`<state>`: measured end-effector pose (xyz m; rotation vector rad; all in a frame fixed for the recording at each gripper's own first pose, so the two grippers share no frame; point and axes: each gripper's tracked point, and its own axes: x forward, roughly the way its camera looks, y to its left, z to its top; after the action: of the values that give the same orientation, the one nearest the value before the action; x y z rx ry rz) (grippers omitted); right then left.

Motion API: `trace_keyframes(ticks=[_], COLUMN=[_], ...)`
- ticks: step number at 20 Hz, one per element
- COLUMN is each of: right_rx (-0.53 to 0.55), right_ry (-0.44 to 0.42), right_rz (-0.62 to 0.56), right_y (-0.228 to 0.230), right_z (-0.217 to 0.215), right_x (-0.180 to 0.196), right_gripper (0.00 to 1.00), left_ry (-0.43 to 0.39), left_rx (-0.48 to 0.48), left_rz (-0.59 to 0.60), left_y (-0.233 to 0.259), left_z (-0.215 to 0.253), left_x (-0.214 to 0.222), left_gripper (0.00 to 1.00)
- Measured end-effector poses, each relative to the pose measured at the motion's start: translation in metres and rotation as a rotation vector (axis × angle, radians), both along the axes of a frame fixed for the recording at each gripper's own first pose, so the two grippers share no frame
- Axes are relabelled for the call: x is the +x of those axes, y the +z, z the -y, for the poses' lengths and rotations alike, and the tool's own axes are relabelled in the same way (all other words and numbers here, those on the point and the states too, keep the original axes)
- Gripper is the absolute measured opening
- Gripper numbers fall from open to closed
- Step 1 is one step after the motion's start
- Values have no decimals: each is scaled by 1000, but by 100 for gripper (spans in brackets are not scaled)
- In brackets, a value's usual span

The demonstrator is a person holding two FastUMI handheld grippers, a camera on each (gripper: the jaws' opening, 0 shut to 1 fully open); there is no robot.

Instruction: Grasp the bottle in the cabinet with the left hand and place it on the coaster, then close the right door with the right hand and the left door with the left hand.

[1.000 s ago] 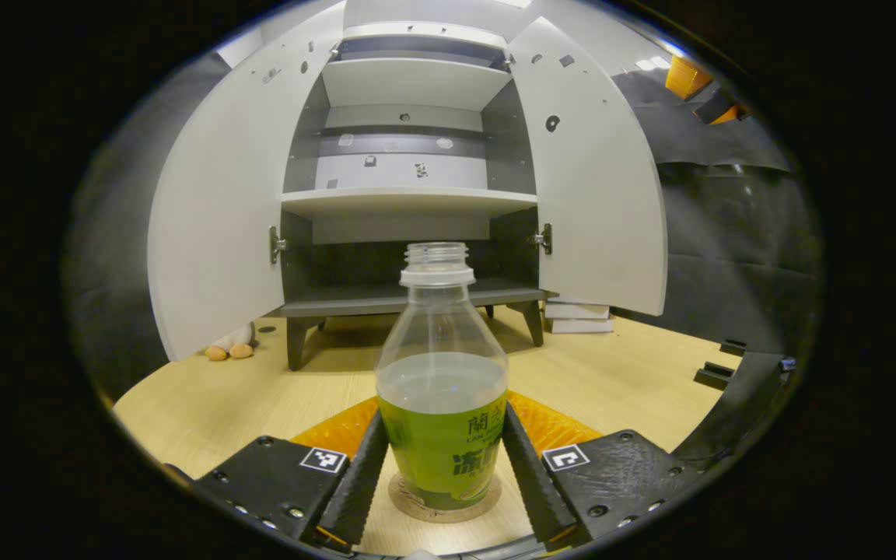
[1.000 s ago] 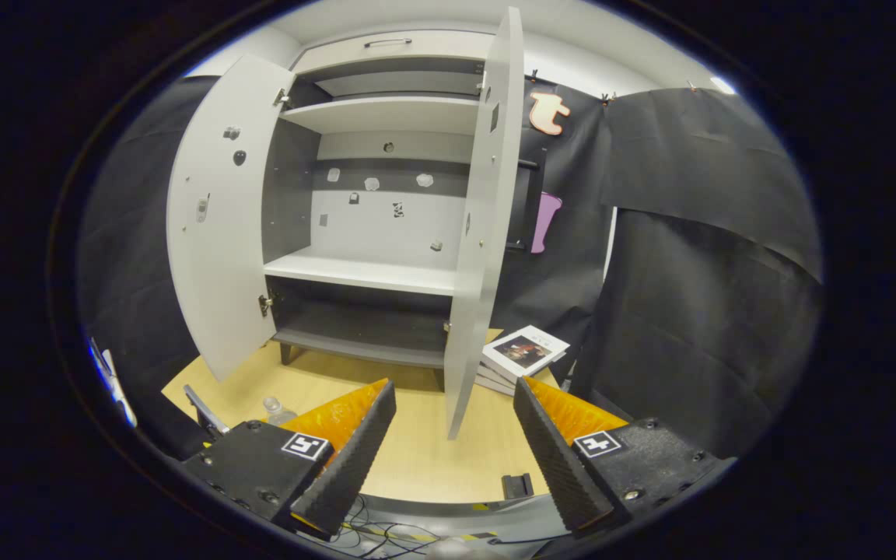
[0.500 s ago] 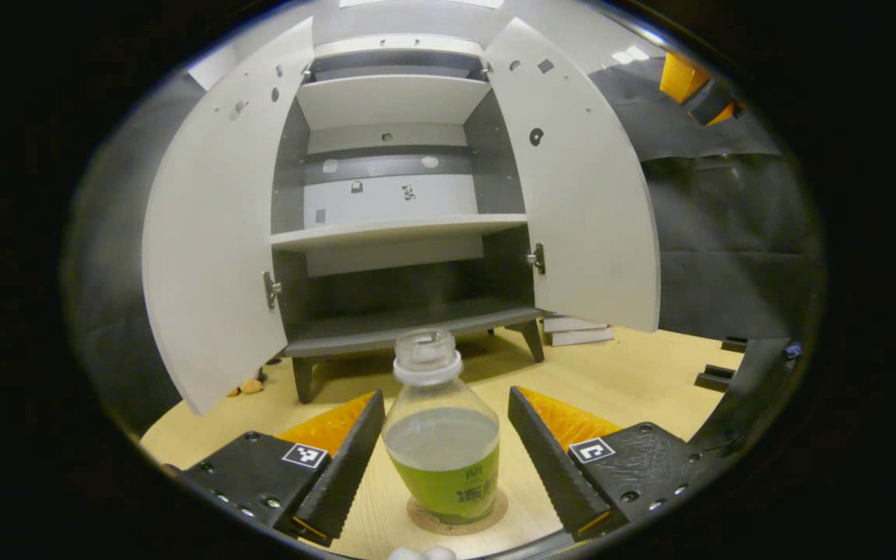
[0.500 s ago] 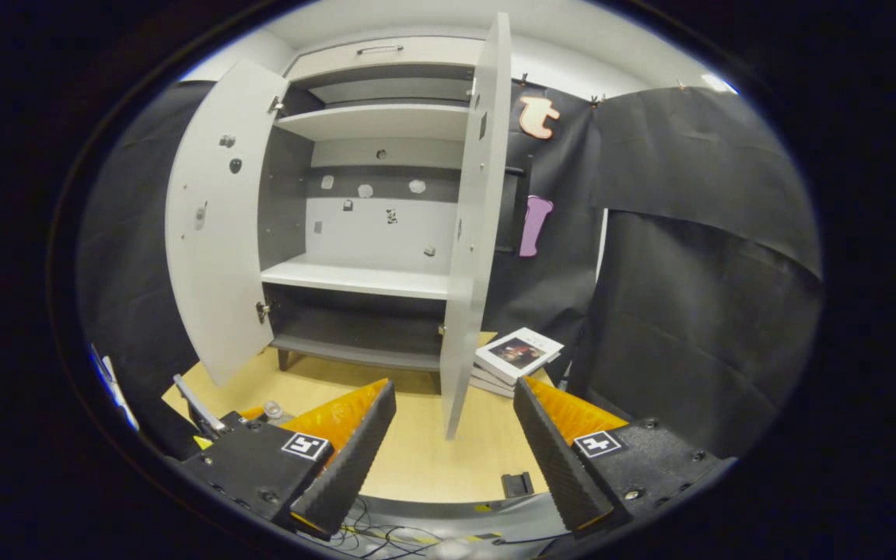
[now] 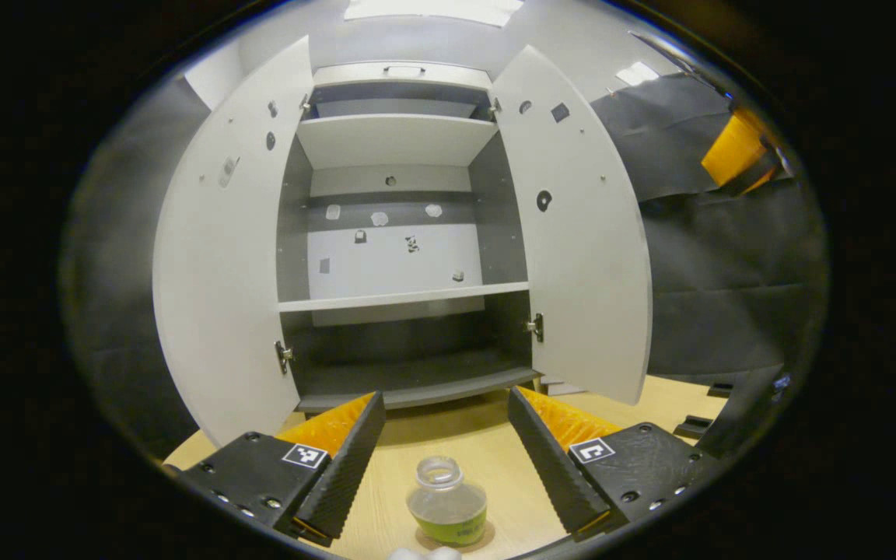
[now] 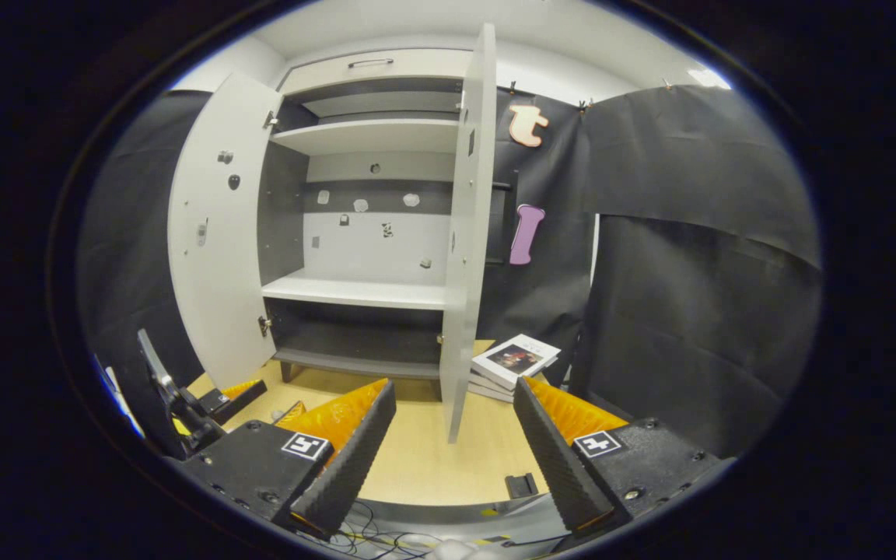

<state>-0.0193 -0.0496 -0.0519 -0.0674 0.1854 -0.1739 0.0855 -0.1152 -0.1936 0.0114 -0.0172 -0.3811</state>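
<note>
The clear bottle (image 5: pixel 446 505) with green liquid and no cap stands upright on the round coaster (image 5: pixel 426 538) on the wooden table. My left gripper (image 5: pixel 444 400) is open above and behind it, not touching it. The white cabinet (image 5: pixel 401 233) has its left door (image 5: pixel 222 257) and right door (image 5: pixel 580 233) wide open, and its shelves are bare. My right gripper (image 6: pixel 454 387) is open and holds nothing. It faces the edge of the right door (image 6: pixel 463 233), a short way off. The left gripper (image 6: pixel 207 400) appears at the lower left in the right gripper view.
A stack of books (image 6: pixel 514 362) lies on the table (image 6: pixel 417 451) to the right of the cabinet. A small black block (image 6: pixel 522 484) sits near the table's front edge. Cables (image 6: pixel 370 533) hang below that edge. Black cloth (image 6: pixel 689 295) walls the right side.
My left gripper opened off the bottle and rose up and back, so the bottle now sits low between the fingers on the coaster. The right gripper barely moved.
</note>
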Motion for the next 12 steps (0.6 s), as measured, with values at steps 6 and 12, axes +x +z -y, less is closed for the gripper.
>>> trace_keyframes(ticks=[6,12], right_rx=[40,64], right_ry=[-9,-34], right_rz=[40,83], right_y=[3,6], right_z=[-1,6], right_x=[-6,-9], right_gripper=[99,97], left_ry=[30,107], left_rx=[-20,1], left_rz=[3,13], left_y=[66,126], left_z=[-19,-61], left_x=[-14,-36], left_gripper=[97,98])
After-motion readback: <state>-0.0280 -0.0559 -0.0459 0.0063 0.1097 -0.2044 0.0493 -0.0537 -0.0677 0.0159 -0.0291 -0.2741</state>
